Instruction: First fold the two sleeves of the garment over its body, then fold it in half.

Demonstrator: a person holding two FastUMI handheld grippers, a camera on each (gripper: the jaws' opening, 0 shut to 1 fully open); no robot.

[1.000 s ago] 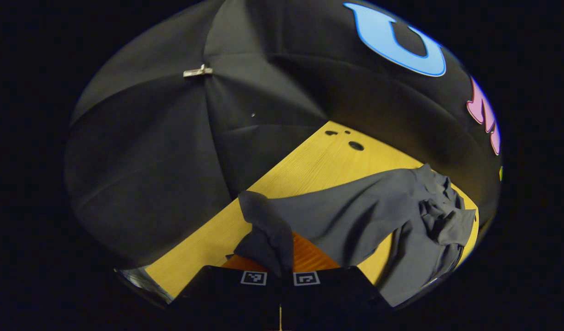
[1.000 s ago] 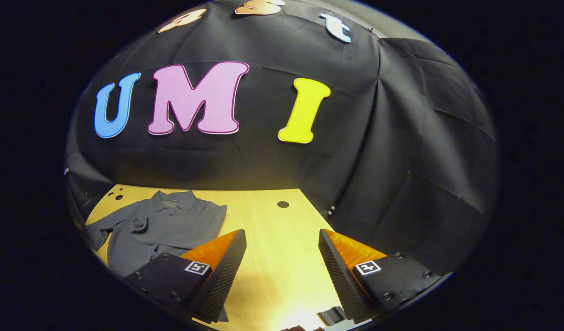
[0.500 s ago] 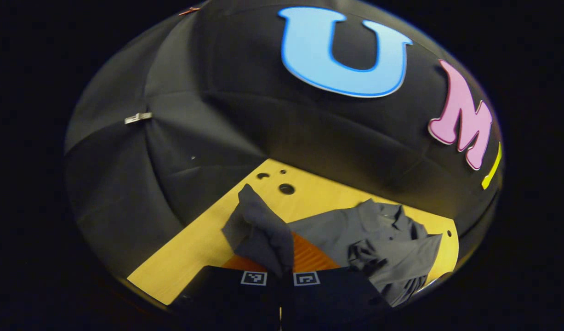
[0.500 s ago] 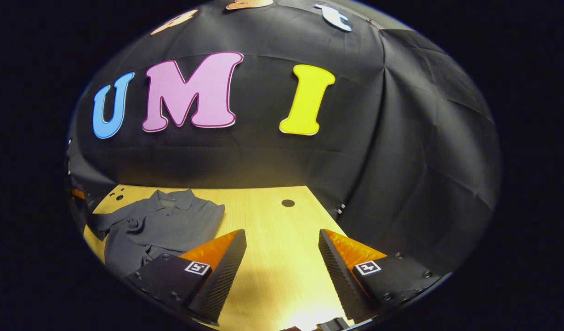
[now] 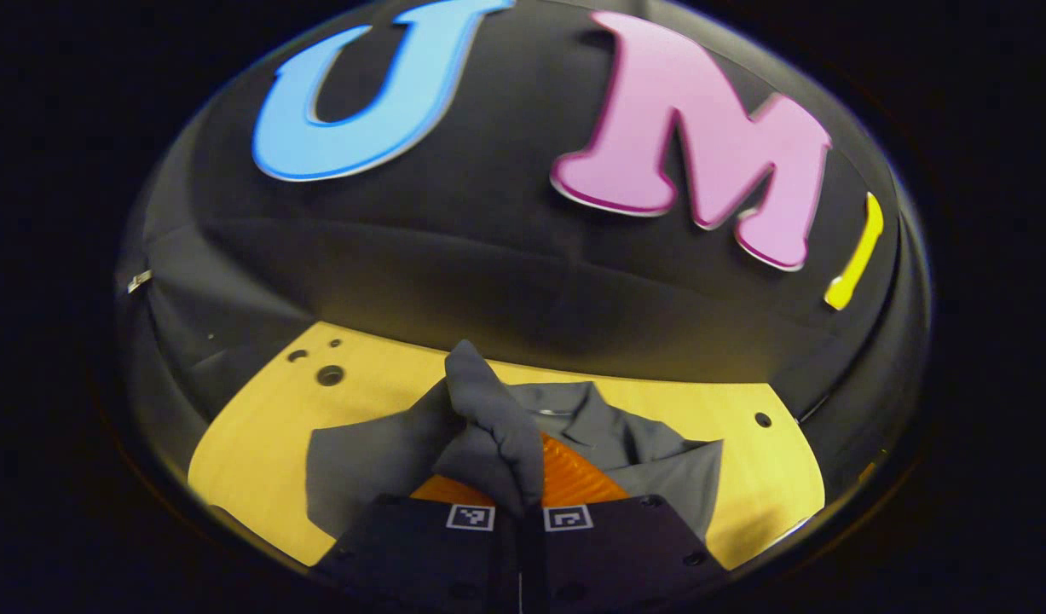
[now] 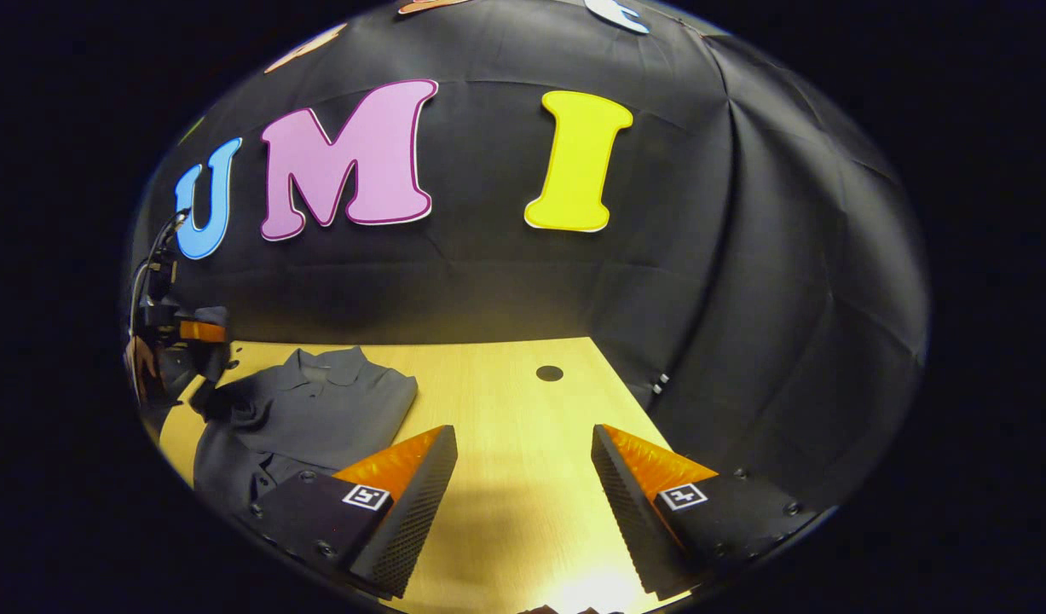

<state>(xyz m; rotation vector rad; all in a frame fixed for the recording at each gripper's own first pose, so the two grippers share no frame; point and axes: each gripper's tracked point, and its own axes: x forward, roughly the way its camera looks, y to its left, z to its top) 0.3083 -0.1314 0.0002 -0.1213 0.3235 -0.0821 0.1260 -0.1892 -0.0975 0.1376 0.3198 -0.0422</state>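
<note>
A grey collared shirt [image 5: 625, 452] lies on the wooden table [image 5: 258, 435]. My left gripper [image 5: 520, 490] is shut on its sleeve [image 5: 488, 426], whose cuff sticks up between the fingers, held above the shirt's body. In the right gripper view the same shirt [image 6: 318, 414] lies at the table's left, and my left gripper [image 6: 186, 337] with the hand holding it hovers over its left edge. My right gripper [image 6: 523, 482] stands open over bare table, to the right of the shirt, with nothing between its fingers.
The table [image 6: 505, 401] has small round holes [image 6: 549, 373] near its back edge. Black cloth walls close the booth behind and to the right. More holes [image 5: 329, 374] mark the table's far left corner.
My left gripper has swung right with the sleeve, carrying it from the table's left side to over the shirt's body. The right gripper has barely moved and stays open.
</note>
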